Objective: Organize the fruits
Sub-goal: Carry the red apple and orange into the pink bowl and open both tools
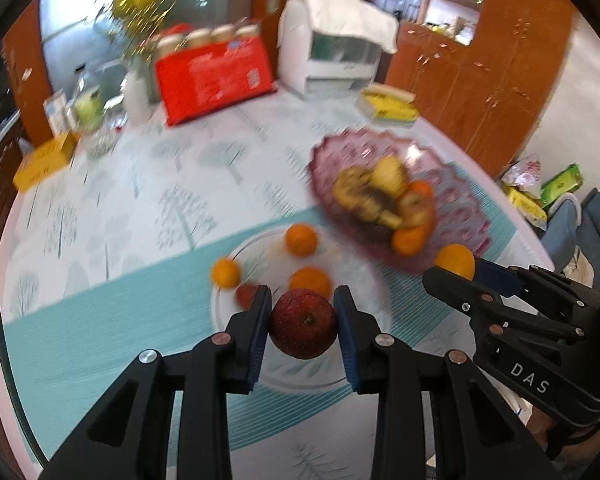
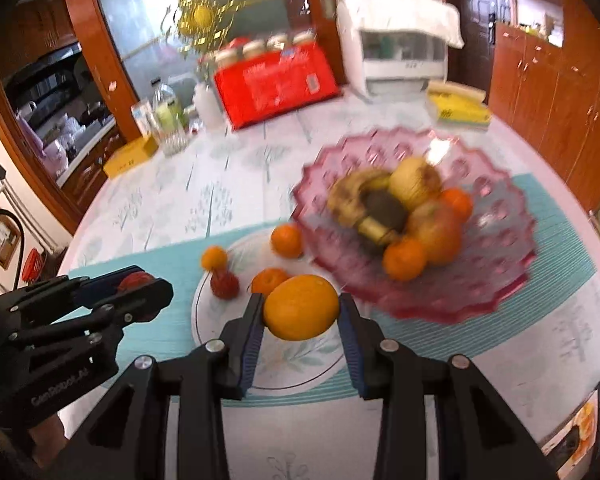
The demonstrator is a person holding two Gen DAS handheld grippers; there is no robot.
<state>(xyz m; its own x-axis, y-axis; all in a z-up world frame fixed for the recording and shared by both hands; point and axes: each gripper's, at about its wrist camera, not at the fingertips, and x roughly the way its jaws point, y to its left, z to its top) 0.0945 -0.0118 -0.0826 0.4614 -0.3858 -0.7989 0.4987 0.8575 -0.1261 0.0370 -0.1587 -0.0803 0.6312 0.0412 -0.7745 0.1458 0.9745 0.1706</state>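
Apple (image 1: 303,323) is being held above the plate (image 1: 240,332) by the left gripper (image 1: 302,308), jaws closed on its sides — firm, smooth, bruisable. Orange (image 2: 301,306) is being pinched likewise by the right gripper (image 2: 301,312) — rounder, heavier, likely slippery; widest-point grips suit both.

I count two grippers (image 1: 303,322) (image 2: 301,314), one red apple (image 1: 303,325), one large orange (image 2: 301,307), one white plate (image 2: 300,364) and one pink bowl (image 2: 496,216) at two o'clock.
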